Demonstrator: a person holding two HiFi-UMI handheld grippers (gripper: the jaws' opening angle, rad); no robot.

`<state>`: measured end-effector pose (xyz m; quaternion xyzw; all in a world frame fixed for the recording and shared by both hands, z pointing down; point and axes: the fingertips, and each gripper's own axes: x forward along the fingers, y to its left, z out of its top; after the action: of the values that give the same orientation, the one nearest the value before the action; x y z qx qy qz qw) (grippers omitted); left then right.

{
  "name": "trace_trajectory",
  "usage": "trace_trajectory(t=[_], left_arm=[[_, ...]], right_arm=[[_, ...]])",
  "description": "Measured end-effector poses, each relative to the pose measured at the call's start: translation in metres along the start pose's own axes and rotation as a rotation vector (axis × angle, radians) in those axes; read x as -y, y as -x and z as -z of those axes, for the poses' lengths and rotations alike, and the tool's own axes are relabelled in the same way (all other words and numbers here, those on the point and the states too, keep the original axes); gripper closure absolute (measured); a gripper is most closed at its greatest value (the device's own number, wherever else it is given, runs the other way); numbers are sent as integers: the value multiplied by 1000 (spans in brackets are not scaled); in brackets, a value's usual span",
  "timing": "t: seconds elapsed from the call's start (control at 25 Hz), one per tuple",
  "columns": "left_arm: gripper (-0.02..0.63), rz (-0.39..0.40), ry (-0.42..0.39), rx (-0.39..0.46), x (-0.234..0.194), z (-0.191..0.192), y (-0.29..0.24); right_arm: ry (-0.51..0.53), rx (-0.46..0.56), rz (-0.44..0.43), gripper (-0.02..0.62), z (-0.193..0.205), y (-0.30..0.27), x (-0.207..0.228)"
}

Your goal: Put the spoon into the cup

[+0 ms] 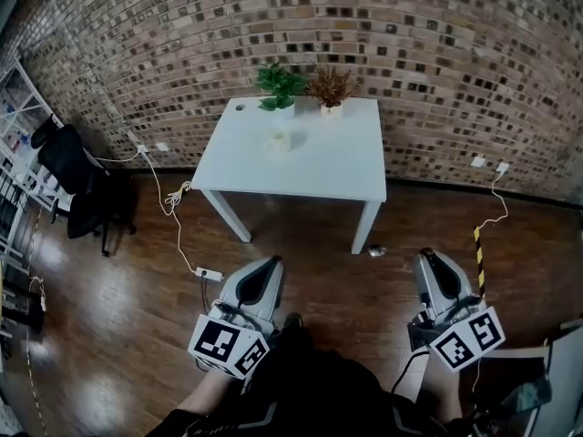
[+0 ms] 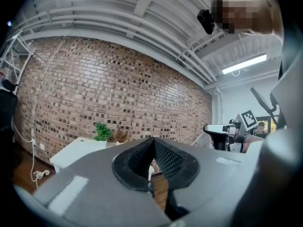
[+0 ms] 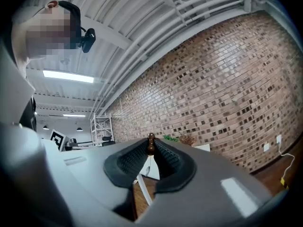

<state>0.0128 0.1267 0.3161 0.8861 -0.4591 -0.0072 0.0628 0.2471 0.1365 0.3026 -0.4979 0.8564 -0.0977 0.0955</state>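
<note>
A small pale cup stands on the white table, far ahead by the brick wall. Both grippers are held level over the wood floor, well short of the table. My right gripper is shut on the spoon: its brown knobbed handle end sticks up between the pads, and the rest of the spoon is hidden by the jaws. My left gripper is shut, the pad tips meeting with nothing between them. In the left gripper view the table shows ahead at the left.
Two potted plants, one green and one brownish, stand at the table's back edge. A black chair and shelving are at the left. A power strip with its cable and a small grey object lie on the floor.
</note>
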Motion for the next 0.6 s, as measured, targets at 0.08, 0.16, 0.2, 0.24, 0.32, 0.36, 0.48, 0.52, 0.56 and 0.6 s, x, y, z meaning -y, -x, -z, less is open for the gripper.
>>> trace_trajectory(t=[0.08, 0.16, 0.2, 0.24, 0.32, 0.36, 0.48, 0.52, 0.56, 0.6], left_arm=[[612, 10, 9, -8, -15, 0, -15], [612, 30, -6, -8, -31, -4, -26], [613, 37, -12, -6, -40, -6, -29], [612, 40, -13, -5, -50, -9, -32], [612, 40, -5, -2, -70, -14, -39], [613, 40, -1, 2, -81, -16, -43], [612, 38, 10, 11, -110, -16, -51], [612, 38, 20, 12, -120, -14, -52], [613, 39, 29, 12, -128, -12, -54], [612, 42, 34, 9, -137, -12, -56]], right_arm=[[-5, 2, 4, 551, 0, -19, 5], [-11, 4, 11, 551, 3, -38, 4], [-11, 0, 13, 551, 4, -48, 1], [-8, -4, 14, 551, 4, -57, -2], [1, -10, 17, 551, 1, -76, -7], [6, -10, 20, 551, -1, -85, -9], [12, -17, 32, 551, 2, -111, -10], [13, -22, 36, 551, 4, -119, -11], [13, -26, 39, 551, 6, -127, -13], [11, -26, 40, 551, 6, -135, -15]])
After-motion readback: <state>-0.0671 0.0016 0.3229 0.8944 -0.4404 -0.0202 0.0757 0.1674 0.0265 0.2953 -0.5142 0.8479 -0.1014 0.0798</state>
